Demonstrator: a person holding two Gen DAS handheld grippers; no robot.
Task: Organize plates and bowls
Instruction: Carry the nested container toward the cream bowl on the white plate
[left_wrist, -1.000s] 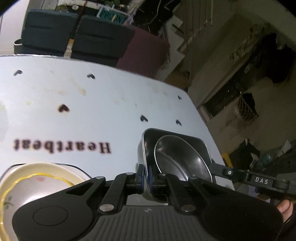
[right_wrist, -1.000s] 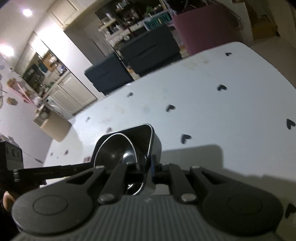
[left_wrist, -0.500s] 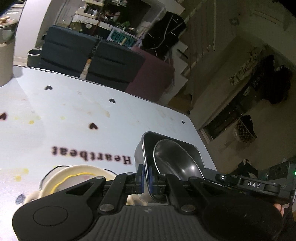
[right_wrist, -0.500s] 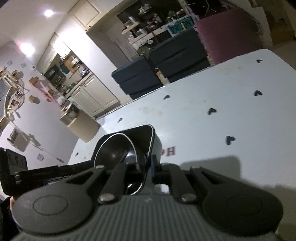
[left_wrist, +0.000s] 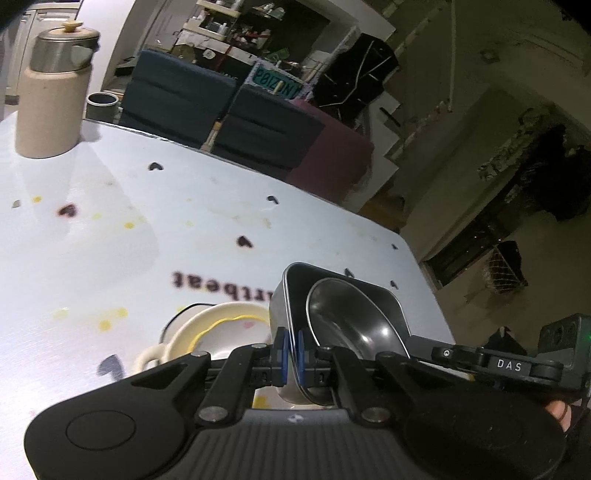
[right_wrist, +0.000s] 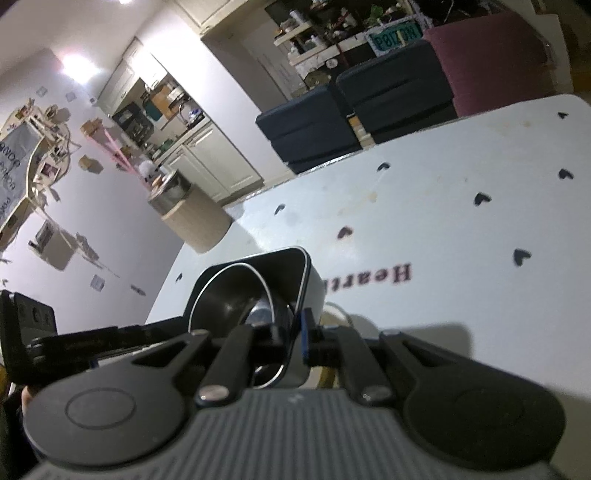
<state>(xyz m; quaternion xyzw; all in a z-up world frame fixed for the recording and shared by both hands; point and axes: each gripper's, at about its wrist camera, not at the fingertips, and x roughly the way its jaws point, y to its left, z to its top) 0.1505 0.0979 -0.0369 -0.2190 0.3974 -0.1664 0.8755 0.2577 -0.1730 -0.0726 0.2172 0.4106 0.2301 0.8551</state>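
Square steel dish, rounded corners, held off the table, tilted, opening facing up and away. Round steel bowl nested inside it, leaning on edge. Cream ceramic bowl, wavy yellow rim line, loop handle, upright on table, just beside and partly under the dish.
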